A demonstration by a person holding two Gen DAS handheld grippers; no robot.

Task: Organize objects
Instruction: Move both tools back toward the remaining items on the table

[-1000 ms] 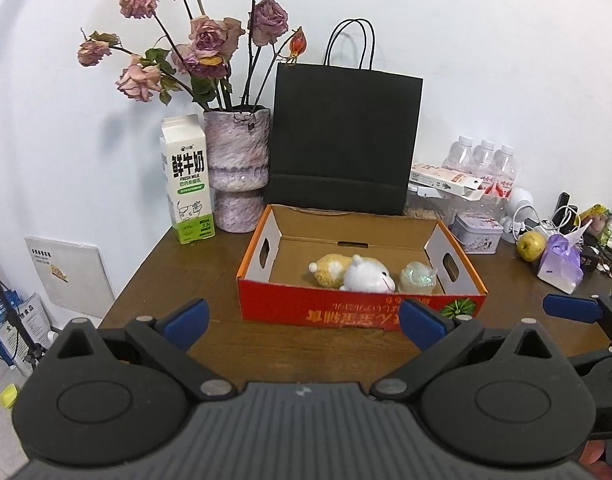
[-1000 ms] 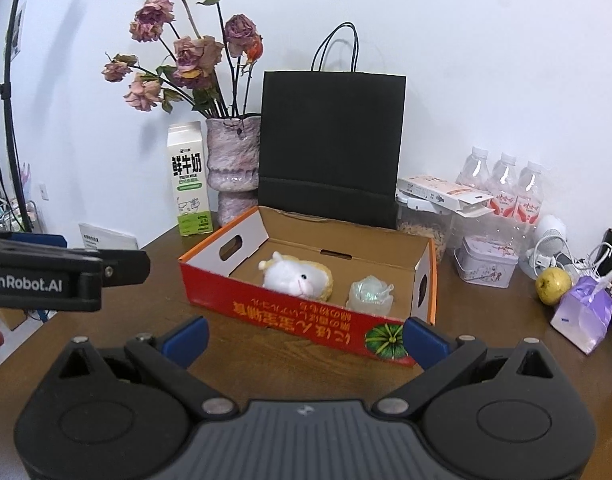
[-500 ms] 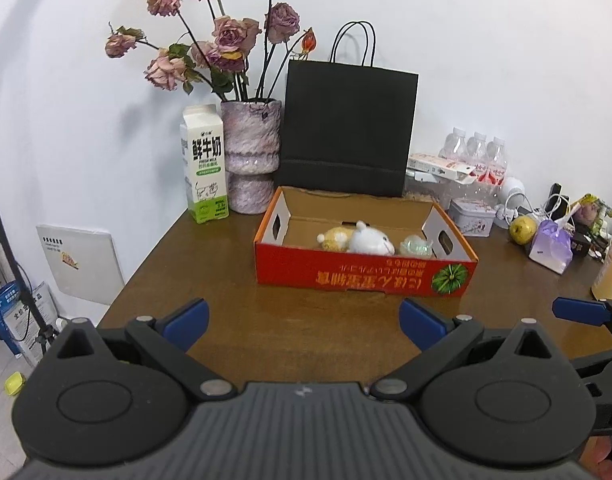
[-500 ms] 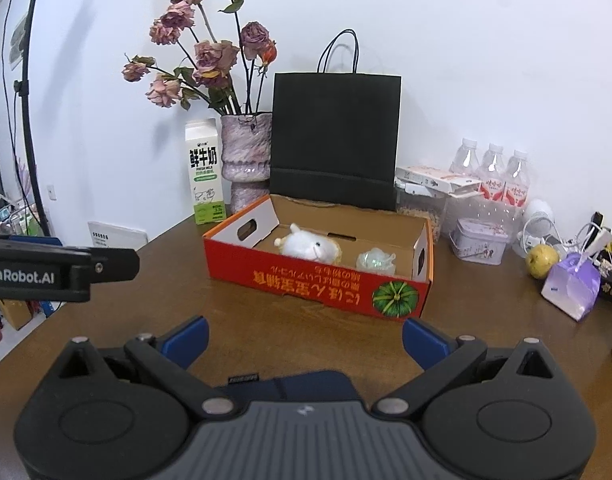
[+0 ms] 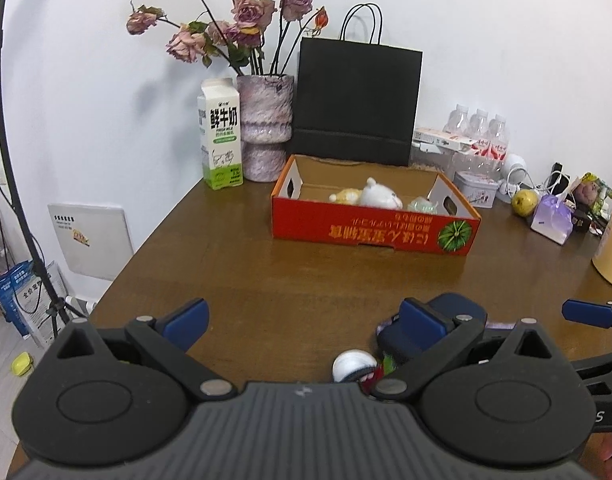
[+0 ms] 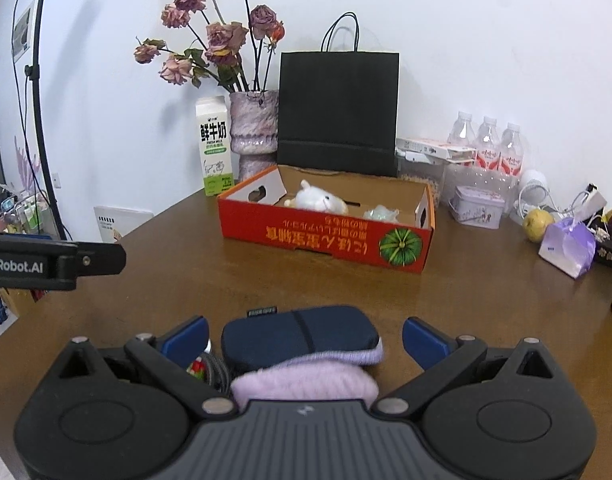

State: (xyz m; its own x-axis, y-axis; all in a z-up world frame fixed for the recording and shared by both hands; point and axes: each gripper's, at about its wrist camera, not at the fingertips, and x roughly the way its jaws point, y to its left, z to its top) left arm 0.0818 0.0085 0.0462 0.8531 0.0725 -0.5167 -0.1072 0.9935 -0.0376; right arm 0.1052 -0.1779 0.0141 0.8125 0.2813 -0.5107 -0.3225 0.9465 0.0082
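Right gripper (image 6: 306,338) jaws spread wide, hanging low over navy zip pouch (image 6: 297,334) that lies on the brown table (image 6: 486,300) at its near edge, a fuzzy lilac item (image 6: 306,386) tucked against it. Left gripper (image 5: 303,320) also spread, holding nothing, off to the side above bare table; small white ball (image 5: 354,364) and the pouch sit by its right finger. Red cardboard box (image 6: 326,236) stands well apart toward the wall, white plush toy (image 6: 322,200) and a pale wrapped item (image 6: 380,213) inside. Step looks like lining up a pick of the pouch. Next move likely needs right jaws lowered around pouch, closed, then carried to the box.
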